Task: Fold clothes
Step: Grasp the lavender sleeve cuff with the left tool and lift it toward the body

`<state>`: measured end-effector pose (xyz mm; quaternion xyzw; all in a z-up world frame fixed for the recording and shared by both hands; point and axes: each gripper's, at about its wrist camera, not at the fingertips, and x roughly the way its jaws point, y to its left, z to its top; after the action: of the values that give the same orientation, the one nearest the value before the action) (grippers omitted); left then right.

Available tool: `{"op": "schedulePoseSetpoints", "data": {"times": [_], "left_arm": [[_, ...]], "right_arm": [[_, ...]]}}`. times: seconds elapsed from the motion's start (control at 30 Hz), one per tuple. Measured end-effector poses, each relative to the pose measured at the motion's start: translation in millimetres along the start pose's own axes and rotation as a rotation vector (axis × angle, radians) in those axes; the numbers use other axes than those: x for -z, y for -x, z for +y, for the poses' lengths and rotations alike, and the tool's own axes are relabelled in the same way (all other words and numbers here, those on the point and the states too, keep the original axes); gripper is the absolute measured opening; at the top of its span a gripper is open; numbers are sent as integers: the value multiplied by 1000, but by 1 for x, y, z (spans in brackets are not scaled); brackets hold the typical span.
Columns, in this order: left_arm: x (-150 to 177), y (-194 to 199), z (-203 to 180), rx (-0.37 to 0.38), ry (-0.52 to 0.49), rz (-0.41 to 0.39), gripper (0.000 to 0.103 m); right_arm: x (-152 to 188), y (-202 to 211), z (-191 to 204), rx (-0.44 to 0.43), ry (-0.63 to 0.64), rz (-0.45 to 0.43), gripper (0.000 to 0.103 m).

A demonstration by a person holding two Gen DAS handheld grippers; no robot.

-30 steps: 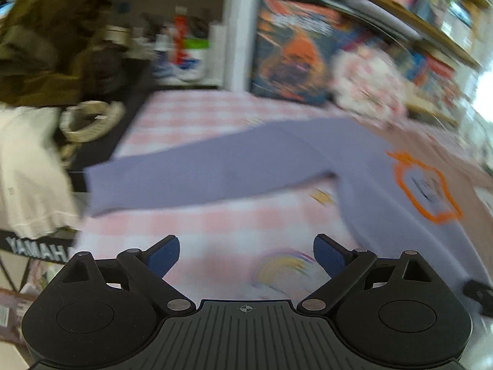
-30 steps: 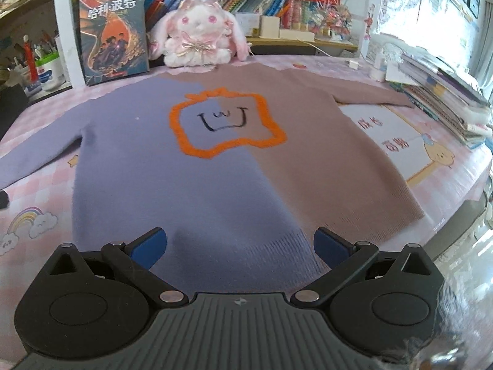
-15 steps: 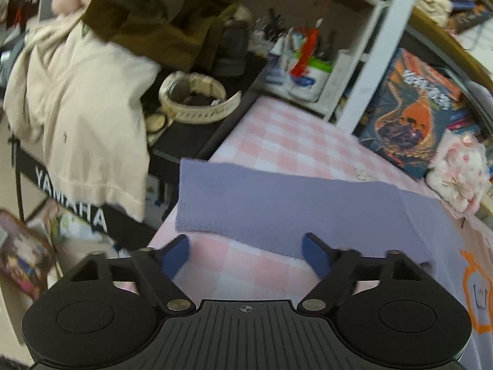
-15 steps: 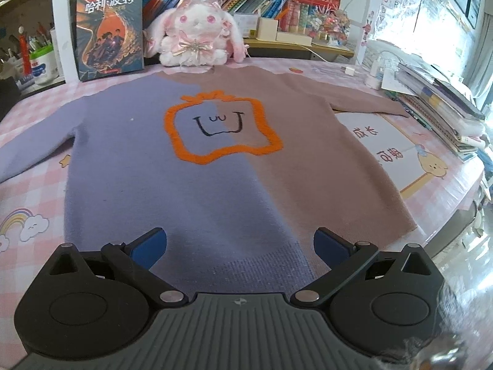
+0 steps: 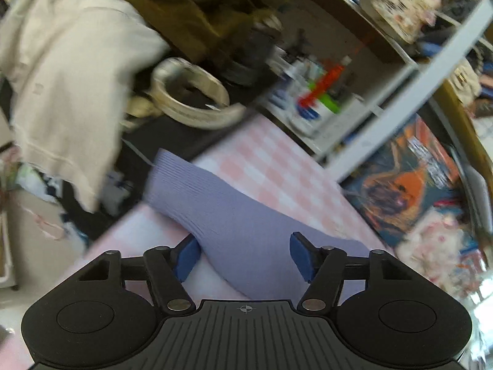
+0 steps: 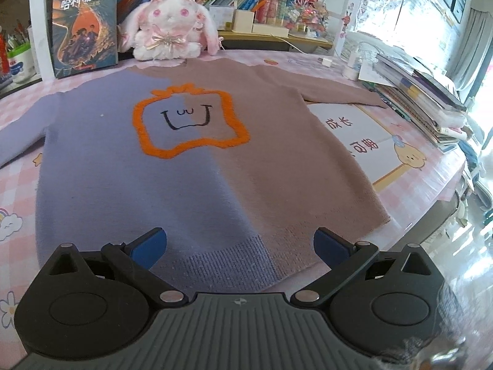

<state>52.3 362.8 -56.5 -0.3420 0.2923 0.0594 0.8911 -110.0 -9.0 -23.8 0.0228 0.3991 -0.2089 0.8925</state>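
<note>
Fingers (image 5: 186, 256) of my left gripper (image 5: 245, 254) now straddle the purple sleeve (image 5: 215, 212) at the table's (image 5: 271, 166) left edge, jaws closing, not yet pinching. A second ago they were wide, short of it. Right gripper (image 6: 240, 246) hangs open over the sweater (image 6: 185, 166) hem.

Lilac-and-mauve sweater (image 6: 197, 166), pink checked tablecloth (image 6: 18, 182), perhaps vinyl
</note>
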Motion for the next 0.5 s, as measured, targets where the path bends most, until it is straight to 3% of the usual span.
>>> {"op": "schedulePoseSetpoints", "data": {"times": [0.1,0.27,0.4,0.5], "left_arm": [[-1,-3,0,-42,16,-18,32],[-12,-1,16,-85,94,-32,28],[-12,-2,14,-122,68,-15,4],[-13,4,6,-104,54,-30,3]], "right_arm": [[0,-1,-1,2,4,3,103],[-1,-3,-6,8,-6,6,103],[-3,-6,-6,-3,-5,8,103],[-5,-7,-4,-28,22,-9,103]]}}
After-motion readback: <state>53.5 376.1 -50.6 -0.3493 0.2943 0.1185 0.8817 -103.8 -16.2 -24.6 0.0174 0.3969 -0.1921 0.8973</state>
